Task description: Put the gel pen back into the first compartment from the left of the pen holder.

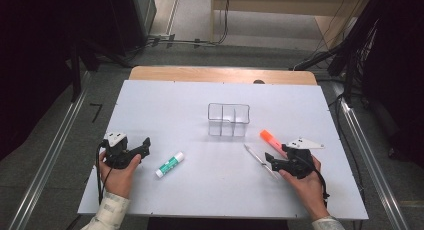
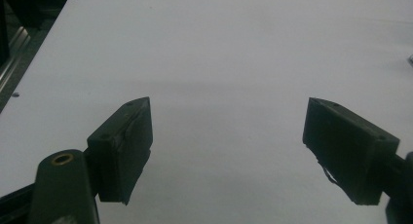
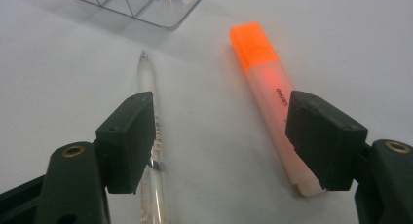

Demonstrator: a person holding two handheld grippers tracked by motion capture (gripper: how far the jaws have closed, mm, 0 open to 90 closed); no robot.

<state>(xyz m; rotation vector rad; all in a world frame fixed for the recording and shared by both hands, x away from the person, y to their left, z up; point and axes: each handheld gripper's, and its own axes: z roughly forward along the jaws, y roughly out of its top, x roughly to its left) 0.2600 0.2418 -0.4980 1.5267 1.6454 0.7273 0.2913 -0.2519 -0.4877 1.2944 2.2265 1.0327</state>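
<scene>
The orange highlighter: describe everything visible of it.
The highlighter is a chunky, flat-sided marker with a bright orange cap and a paler, translucent-looking peach barrel carrying small dark print. It looks plastic, capped, and lies flat on the white table beside the clear pen, apart from it. The open right gripper hangs above its barrel end, not gripping it.

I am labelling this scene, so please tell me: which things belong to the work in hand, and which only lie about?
In the work:
right tool, open
orange highlighter, by one jaw
clear pen, by the other jaw

Lying about:
glue stick
clear divided holder
left tool, open above bare table
</scene>
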